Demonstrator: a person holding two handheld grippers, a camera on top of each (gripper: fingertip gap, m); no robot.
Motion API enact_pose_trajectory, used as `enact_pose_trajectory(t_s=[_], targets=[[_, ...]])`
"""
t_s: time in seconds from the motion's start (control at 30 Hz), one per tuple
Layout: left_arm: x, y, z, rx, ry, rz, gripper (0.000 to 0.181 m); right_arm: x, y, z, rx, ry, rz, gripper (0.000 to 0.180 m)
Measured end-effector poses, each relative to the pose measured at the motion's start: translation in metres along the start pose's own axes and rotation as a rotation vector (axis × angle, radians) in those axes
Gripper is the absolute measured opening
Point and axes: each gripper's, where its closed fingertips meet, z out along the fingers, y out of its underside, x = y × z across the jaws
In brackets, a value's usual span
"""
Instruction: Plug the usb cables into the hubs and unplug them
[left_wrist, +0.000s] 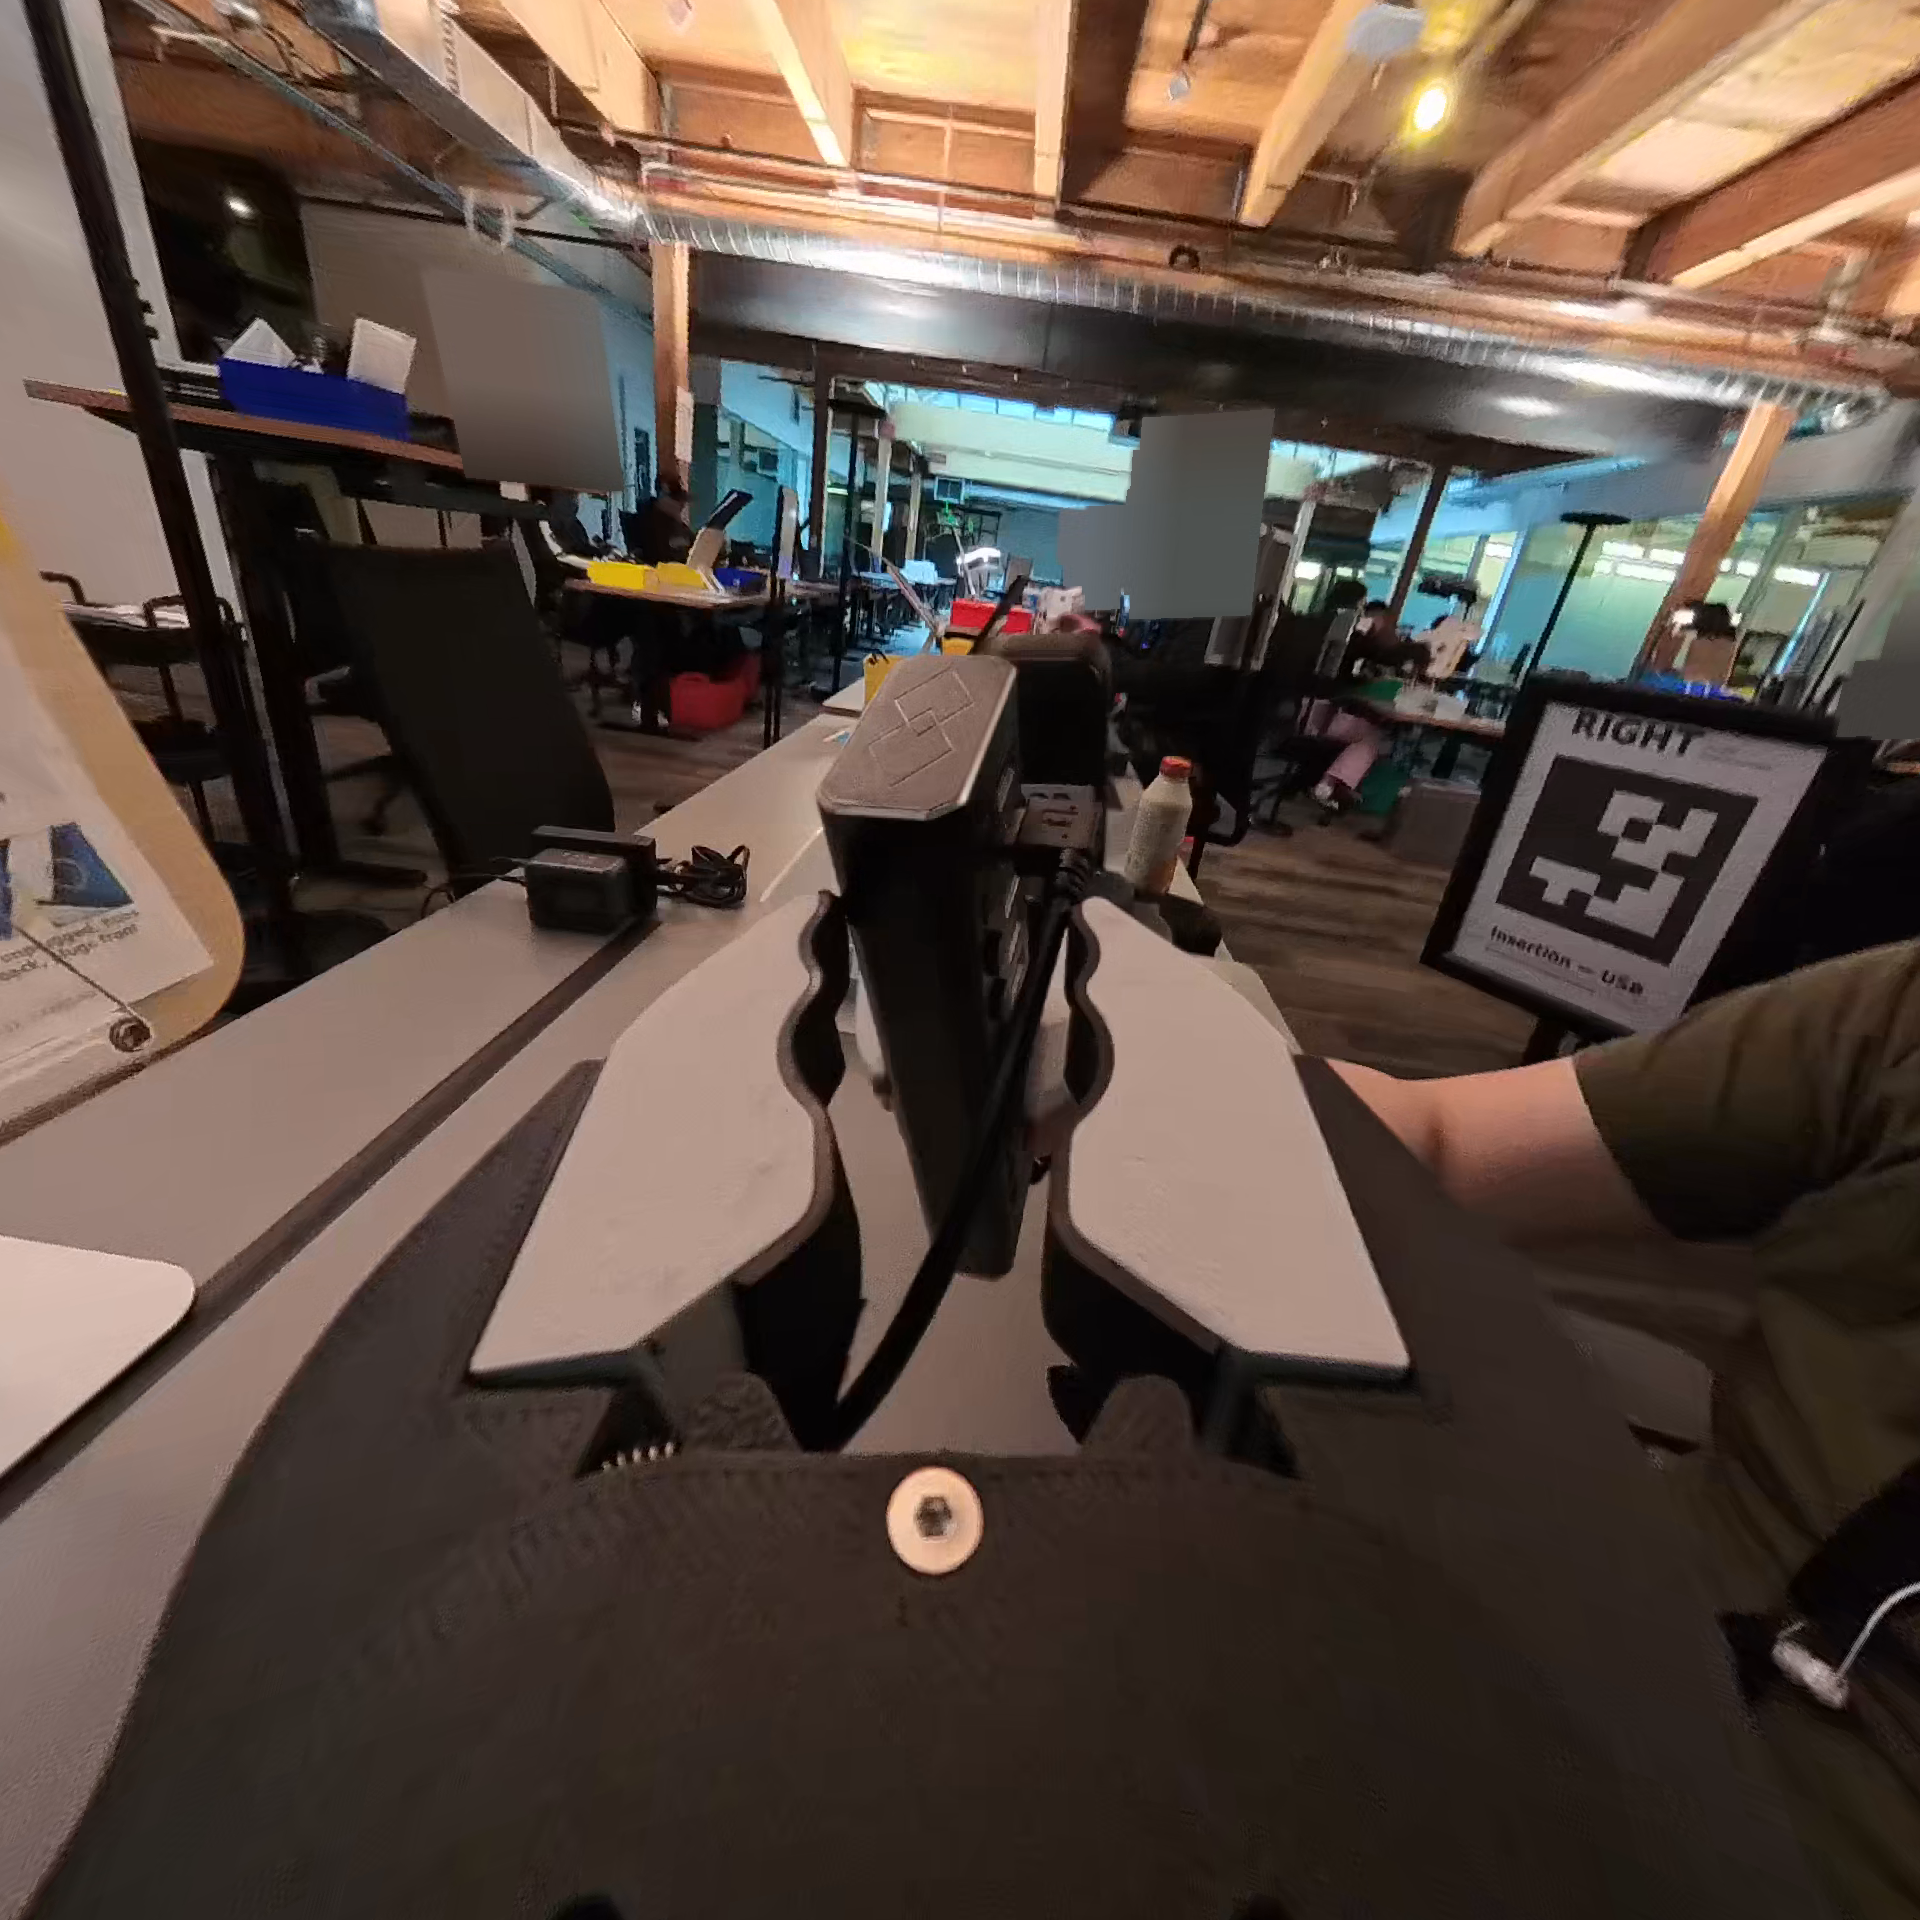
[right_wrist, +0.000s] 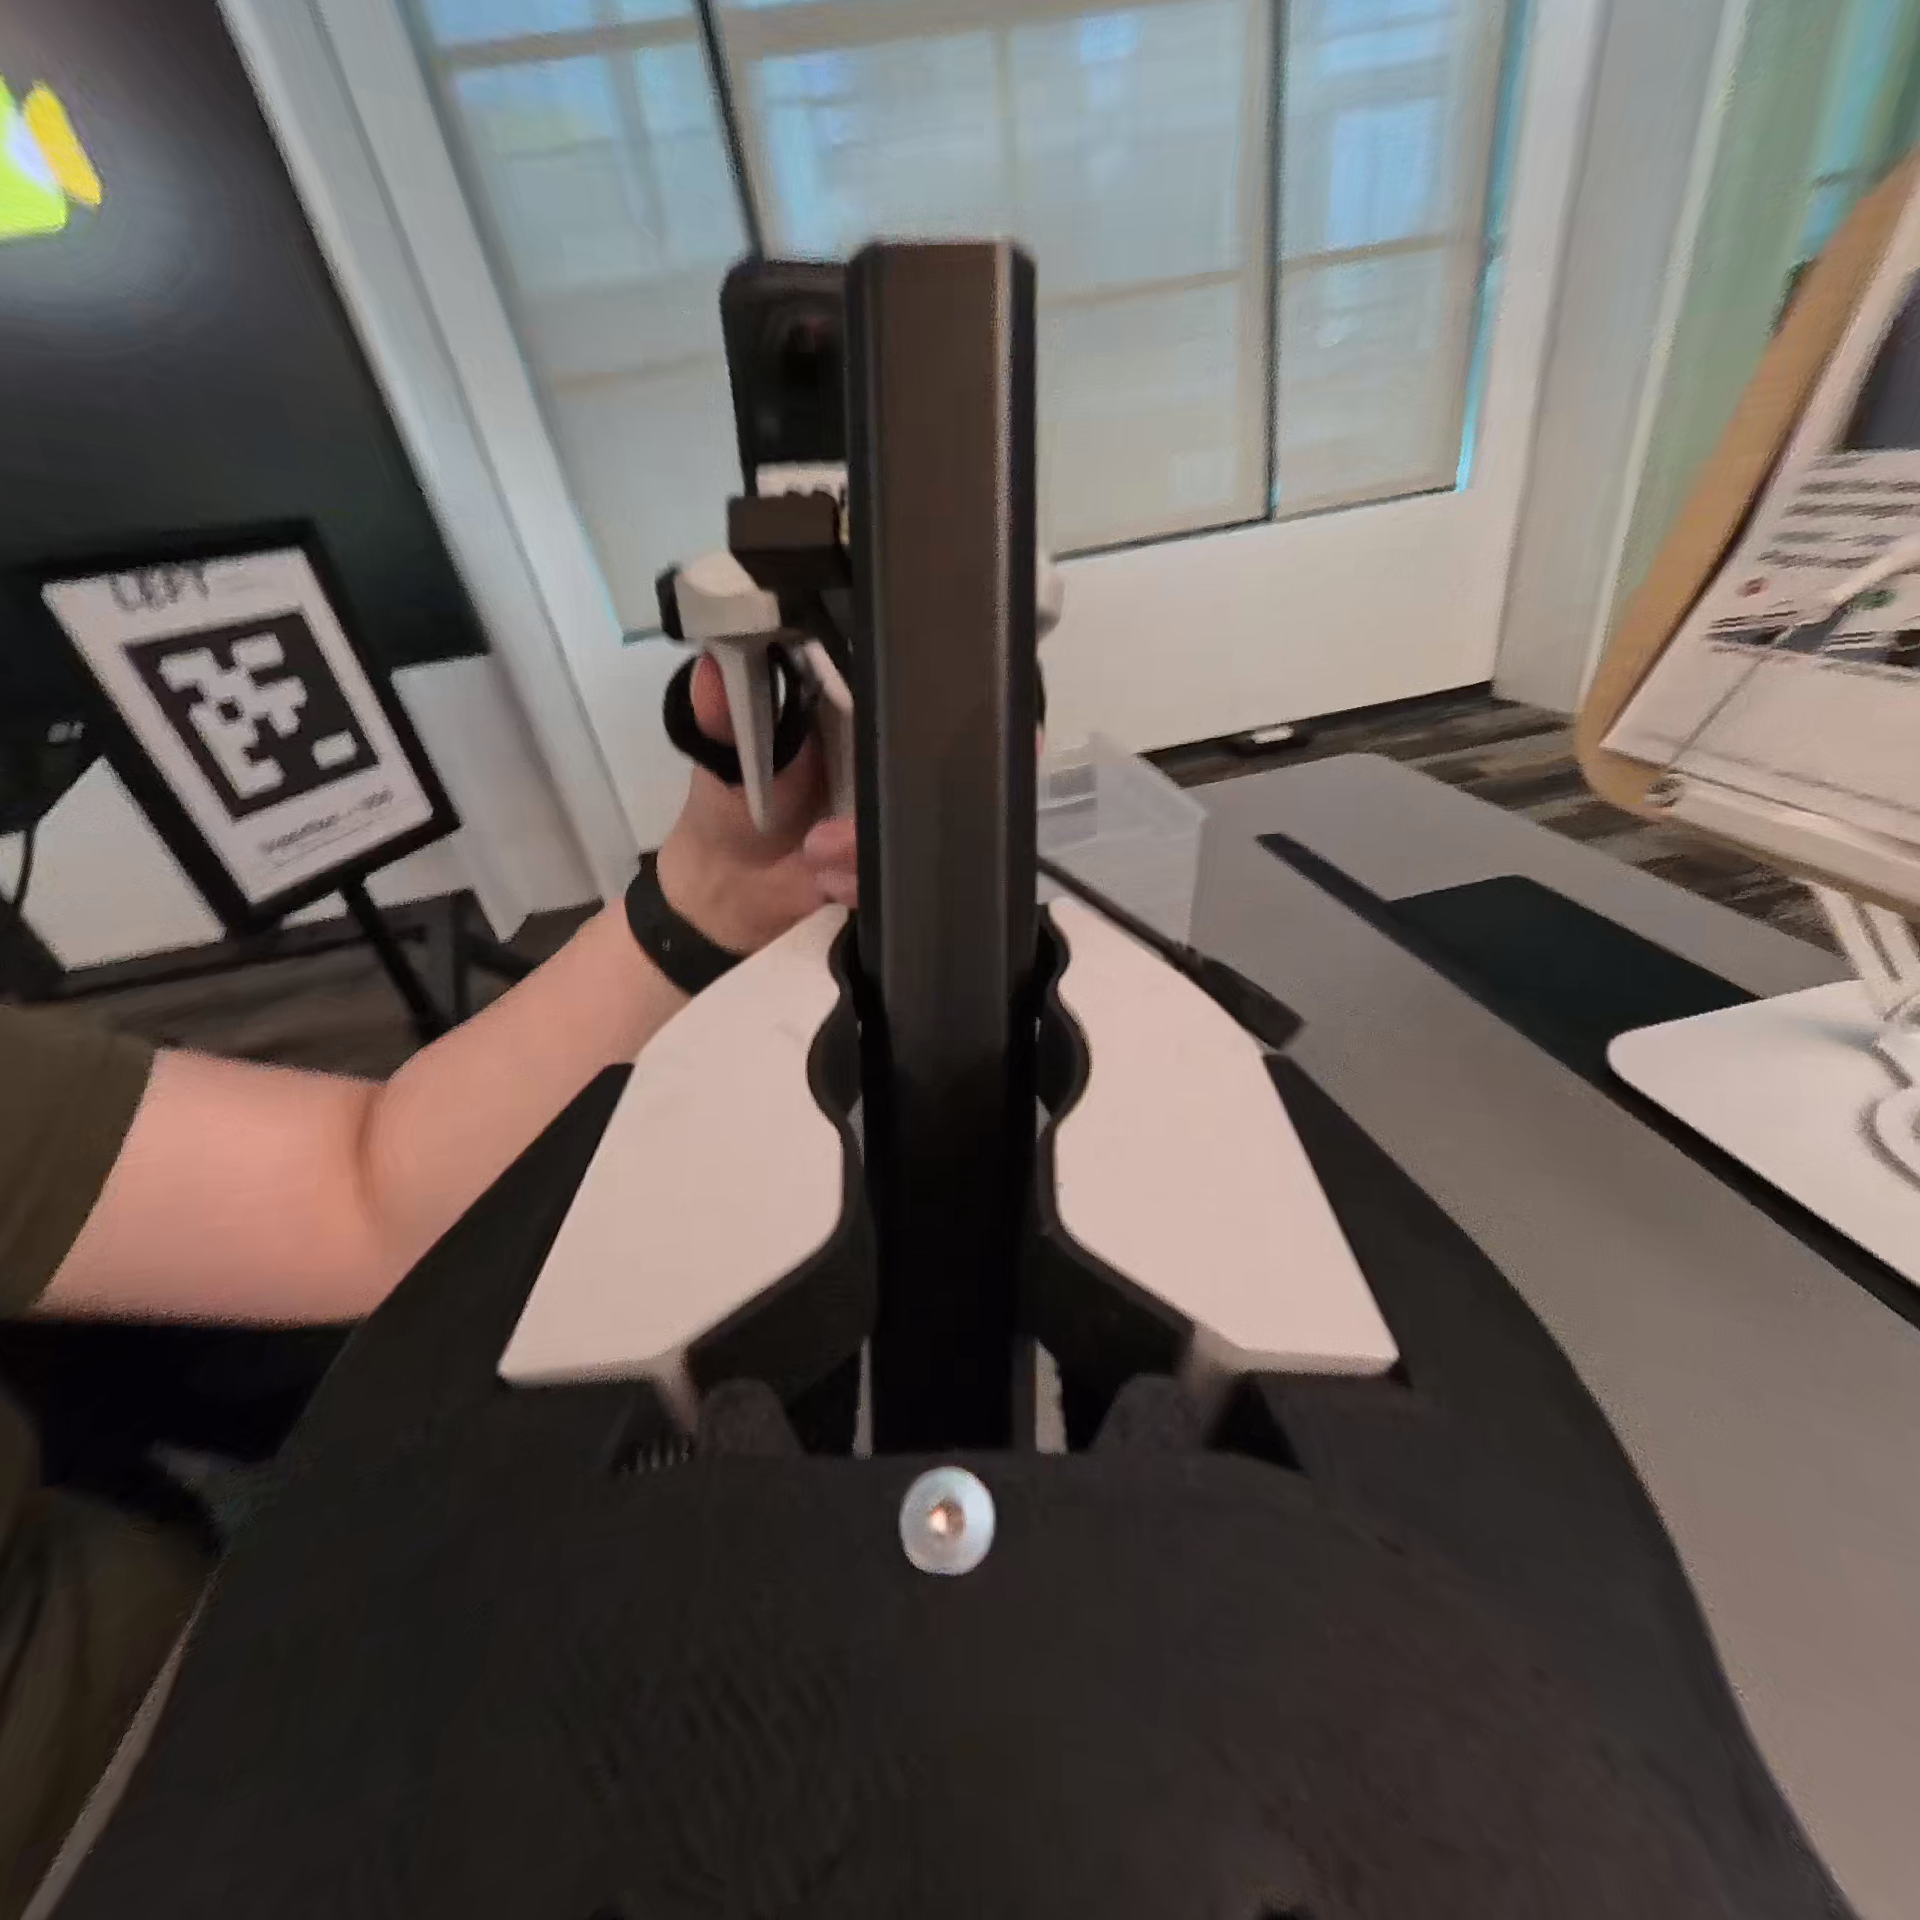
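Observation:
A tall black USB hub (left_wrist: 914, 1039) stands upright between both grippers, which face each other across it. A black USB plug (left_wrist: 1055, 826) sits in a port on its side, and its cable (left_wrist: 997, 1122) runs down between the hub and a finger of my left gripper (left_wrist: 951, 914). My left gripper's jaws press on the hub and the cable. In the right wrist view my right gripper (right_wrist: 945, 935) is shut tight on the hub (right_wrist: 940, 623). The plug (right_wrist: 779, 530) and a white fingertip (right_wrist: 717, 597) of the left gripper show behind it, held by a hand.
The grey table (left_wrist: 312, 1122) carries a black power adapter with a coiled cord (left_wrist: 587, 883) and a bottle (left_wrist: 1158, 831). A white stand base (right_wrist: 1787, 1101) and a clear plastic box (right_wrist: 1122, 821) are near. Marker signs (left_wrist: 1631, 862) (right_wrist: 249, 717) stand beside the table. Across from one pair of fingers to the other is roughly 6 cm.

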Motion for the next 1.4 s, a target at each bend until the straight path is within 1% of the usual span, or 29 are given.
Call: enact_pose_trajectory(t_s=[0.1, 0.13, 0.17, 0.27, 0.33, 0.43, 0.5, 0.57, 0.67, 0.73, 0.77, 0.87, 0.93, 1.0, 1.07, 1.1, 1.17, 1.2, 1.33, 1.4], targets=[[0.006, 0.007, 0.006, -0.074, -0.009, 0.054, 0.038, -0.003, 0.028, 0.004, -0.200, -0.016, -0.066, 0.029], [0.008, 0.007, 0.009, -0.078, -0.013, 0.074, 0.038, -0.002, 0.032, 0.005, -0.228, 0.005, -0.089, 0.030], [0.009, 0.005, 0.010, -0.070, -0.017, 0.083, 0.038, -0.001, 0.031, 0.006, -0.213, 0.018, -0.092, 0.029], [0.009, 0.001, 0.013, -0.047, -0.028, 0.067, 0.036, -0.004, 0.021, 0.008, -0.132, -0.003, -0.013, 0.029], [0.009, 0.008, 0.017, -0.088, -0.025, 0.069, 0.036, -0.008, 0.021, 0.010, -0.129, -0.020, 0.008, 0.029], [0.008, 0.014, 0.022, -0.105, -0.028, 0.072, 0.036, -0.007, 0.034, 0.015, -0.199, -0.022, 0.063, 0.029], [0.010, 0.016, 0.023, -0.116, -0.015, 0.095, 0.037, -0.005, 0.038, 0.014, -0.223, -0.003, 0.028, 0.030], [0.011, 0.016, 0.023, -0.134, -0.039, 0.146, 0.036, 0.002, 0.036, 0.011, -0.205, 0.070, -0.057, 0.029], [0.014, 0.010, 0.022, -0.146, -0.117, 0.292, 0.035, 0.015, 0.024, 0.004, -0.122, 0.186, -0.200, 0.029], [0.011, 0.004, 0.020, -0.159, -0.211, 0.388, 0.040, 0.020, 0.018, -0.001, -0.082, 0.253, -0.277, 0.030], [0.011, 0.002, 0.019, -0.177, -0.253, 0.436, 0.043, 0.022, 0.015, -0.003, -0.062, 0.280, -0.301, 0.030], [0.015, 0.001, 0.017, -0.264, -0.363, 0.634, 0.041, 0.026, 0.011, -0.006, -0.056, 0.312, -0.294, 0.030], [0.013, 0.008, 0.017, -0.377, -0.470, 0.811, 0.037, 0.031, 0.006, -0.011, -0.048, 0.348, -0.285, 0.030], [0.006, 0.014, 0.016, -0.488, -0.625, 1.035, 0.037, 0.037, 0.002, -0.017, -0.072, 0.408, -0.292, 0.029], [0.000, 0.006, 0.017, -0.505, -0.801, 1.290, 0.026, 0.041, -0.004, -0.022, -0.087, 0.457, -0.299, 0.030], [0.002, 0.003, 0.021, -0.492, -0.837, 1.398, 0.019, 0.042, -0.004, -0.023, -0.101, 0.476, -0.291, 0.030], [0.010, 0.002, 0.035, -0.465, -0.823, 1.530, 0.012, 0.044, -0.003, -0.023, -0.122, 0.490, -0.246, 0.030], [0.013, 0.002, 0.040, -0.460, -0.802, 1.555, 0.014, 0.045, 0.000, -0.023, -0.136, 0.492, -0.224, 0.030], [0.008, 0.015, 0.056, -0.575, -0.648, 1.539, 0.013, 0.046, 0.011, -0.022, -0.208, 0.493, -0.221, 0.029], [0.003, 0.018, 0.058, -0.627, -0.625, 1.534, 0.012, 0.044, 0.011, -0.021, -0.216, 0.479, -0.214, 0.029]])
